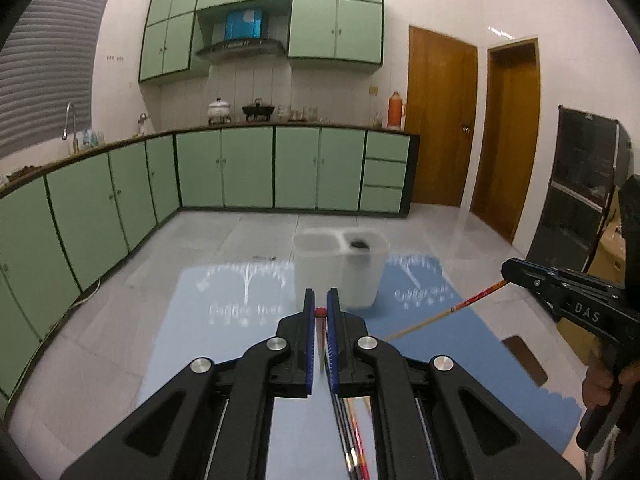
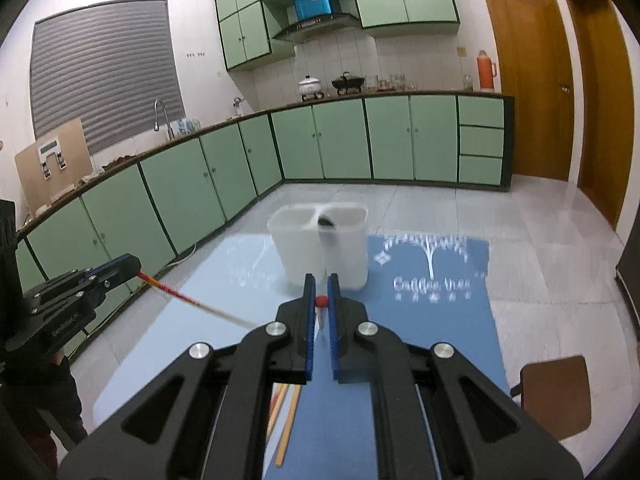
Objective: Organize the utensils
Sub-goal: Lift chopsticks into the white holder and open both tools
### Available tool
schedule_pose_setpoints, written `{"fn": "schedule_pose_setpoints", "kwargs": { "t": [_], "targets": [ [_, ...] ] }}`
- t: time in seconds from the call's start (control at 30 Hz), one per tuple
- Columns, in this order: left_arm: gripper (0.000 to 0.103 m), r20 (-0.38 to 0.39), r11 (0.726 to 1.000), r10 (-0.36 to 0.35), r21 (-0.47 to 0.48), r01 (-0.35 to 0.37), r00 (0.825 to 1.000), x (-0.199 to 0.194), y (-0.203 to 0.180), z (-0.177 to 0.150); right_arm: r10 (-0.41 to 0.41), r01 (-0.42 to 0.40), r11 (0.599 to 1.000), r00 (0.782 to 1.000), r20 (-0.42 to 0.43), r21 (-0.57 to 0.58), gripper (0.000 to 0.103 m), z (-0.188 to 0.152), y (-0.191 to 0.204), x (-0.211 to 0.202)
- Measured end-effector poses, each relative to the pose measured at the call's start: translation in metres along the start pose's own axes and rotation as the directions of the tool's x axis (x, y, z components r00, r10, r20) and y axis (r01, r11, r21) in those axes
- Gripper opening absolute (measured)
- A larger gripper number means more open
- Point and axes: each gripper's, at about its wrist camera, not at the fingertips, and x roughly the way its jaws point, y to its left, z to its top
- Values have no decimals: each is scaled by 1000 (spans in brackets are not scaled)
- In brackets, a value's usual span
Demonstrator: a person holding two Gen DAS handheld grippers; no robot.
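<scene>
My left gripper is shut on a chopstick whose red end shows between the blue pads. It also shows in the right wrist view, with its chopstick slanting down. My right gripper is shut on another red-tipped chopstick; it shows in the left wrist view, chopstick slanting down. A white two-compartment holder stands on the table just beyond both grippers, with a dark object in its right compartment.
A blue mat with white print covers the glass table. More chopsticks lie on the table under my right gripper, others under my left. A brown chair stands at the right. Green kitchen cabinets line the far walls.
</scene>
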Motion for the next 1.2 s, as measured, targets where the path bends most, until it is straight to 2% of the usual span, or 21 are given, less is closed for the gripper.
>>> {"fn": "schedule_pose_setpoints", "kwargs": {
  "t": [0.17, 0.47, 0.6, 0.77, 0.93, 1.03, 1.2],
  "targets": [
    [6, 28, 999, -36, -9, 36, 999, 5, 2, 22, 24, -24, 1000, 1000, -7, -3, 5, 30, -1, 7],
    [6, 108, 998, -61, -4, 62, 992, 1, 2, 59, 60, -59, 998, 996, 70, -20, 5, 80, -8, -2],
    [6, 171, 998, -56, 2, 57, 984, 0, 2, 85, 67, -64, 998, 992, 111, -23, 5, 102, -13, -8],
    [6, 271, 999, -45, 1, 46, 961, 4, 1, 124, 52, -45, 998, 988, 143, -52, 5, 128, -17, -4],
    [6, 346, 1000, -17, 17, 12, 938, 28, -8, 155, 5, 3, 997, 993, 115, -74, 5, 141, -24, 21],
    [6, 362, 1000, -10, 18, 4, 932, 51, -11, 160, -23, 30, 996, 996, 81, -82, 5, 144, -29, 48],
    [6, 344, 1000, 2, 16, -9, 939, 92, -14, 157, -43, 45, 995, 999, 28, -86, 5, 142, -32, 87]
  ]
}}
